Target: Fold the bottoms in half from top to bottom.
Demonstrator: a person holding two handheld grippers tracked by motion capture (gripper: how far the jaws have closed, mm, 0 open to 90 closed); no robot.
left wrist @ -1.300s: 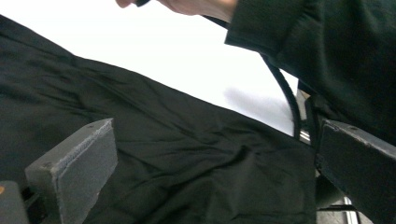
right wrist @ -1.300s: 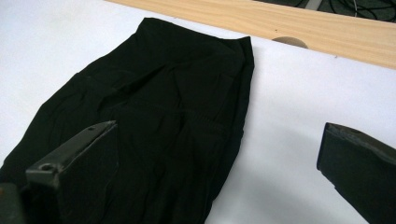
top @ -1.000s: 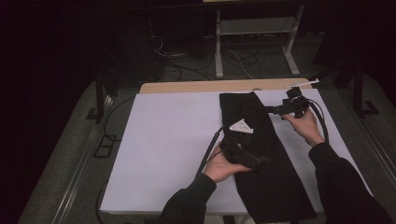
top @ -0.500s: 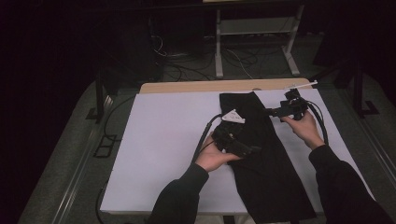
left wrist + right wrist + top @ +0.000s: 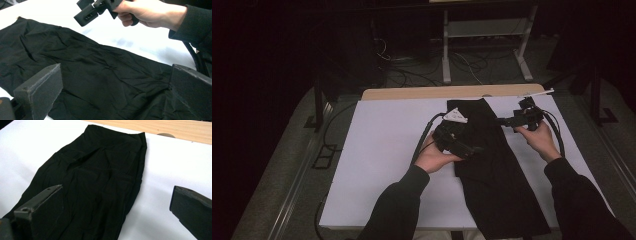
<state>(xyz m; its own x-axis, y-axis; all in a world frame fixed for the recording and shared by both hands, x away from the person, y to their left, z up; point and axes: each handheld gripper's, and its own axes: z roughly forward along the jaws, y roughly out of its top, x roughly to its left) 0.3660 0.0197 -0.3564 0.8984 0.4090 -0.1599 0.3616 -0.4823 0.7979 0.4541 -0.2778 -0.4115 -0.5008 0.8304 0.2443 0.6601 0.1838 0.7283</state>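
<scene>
Left gripper (image 5: 472, 149) has moved up along black garment (image 5: 497, 175) toward right gripper (image 5: 507, 121).

1. The garment (image 5: 492, 165) is a long piece of thin black cloth, matte and finely creased.
2. It lies flat and lengthwise on the right half of the white table (image 5: 382, 165), running from near the far edge to the near edge.
3. Its far end is narrow and squared off, with a corner pointing out at one side.
4. It widens toward the near end, which reaches over the table's near edge.
</scene>
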